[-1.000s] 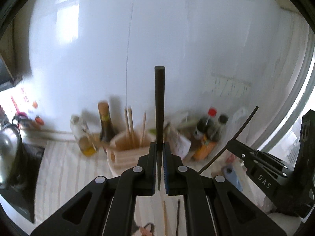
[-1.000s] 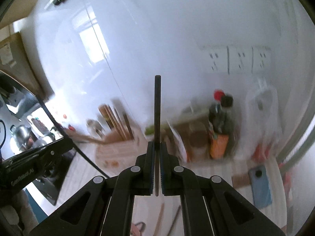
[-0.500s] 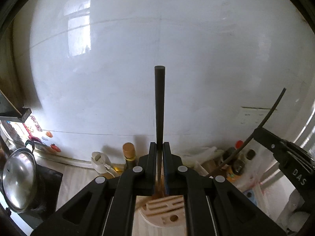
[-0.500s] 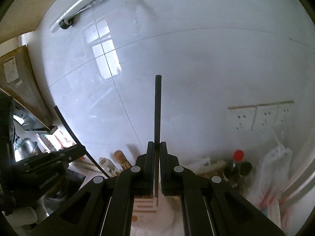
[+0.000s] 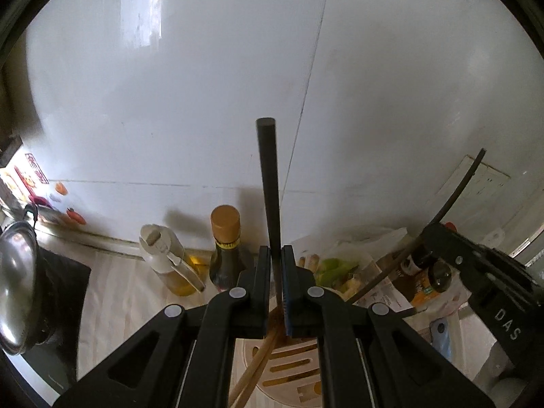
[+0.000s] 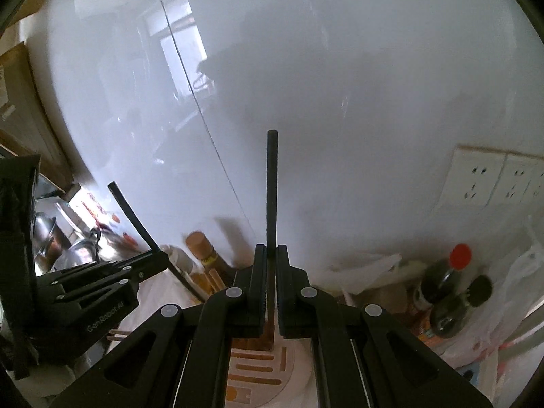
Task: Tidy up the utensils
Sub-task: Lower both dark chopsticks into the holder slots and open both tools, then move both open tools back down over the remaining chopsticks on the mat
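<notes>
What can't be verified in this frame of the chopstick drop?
- Left wrist view: black chopstick lower tip, hidden behind the left gripper fingers; slot undeterminable.
- Right wrist view: second chopstick tip, hidden likewise.
- Both views: utensil holder body, cut off by frame edge.

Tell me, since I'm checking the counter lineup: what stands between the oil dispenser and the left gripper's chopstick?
In the left wrist view, a gold-capped dark bottle stands between the oil dispenser and the chopstick.
</notes>
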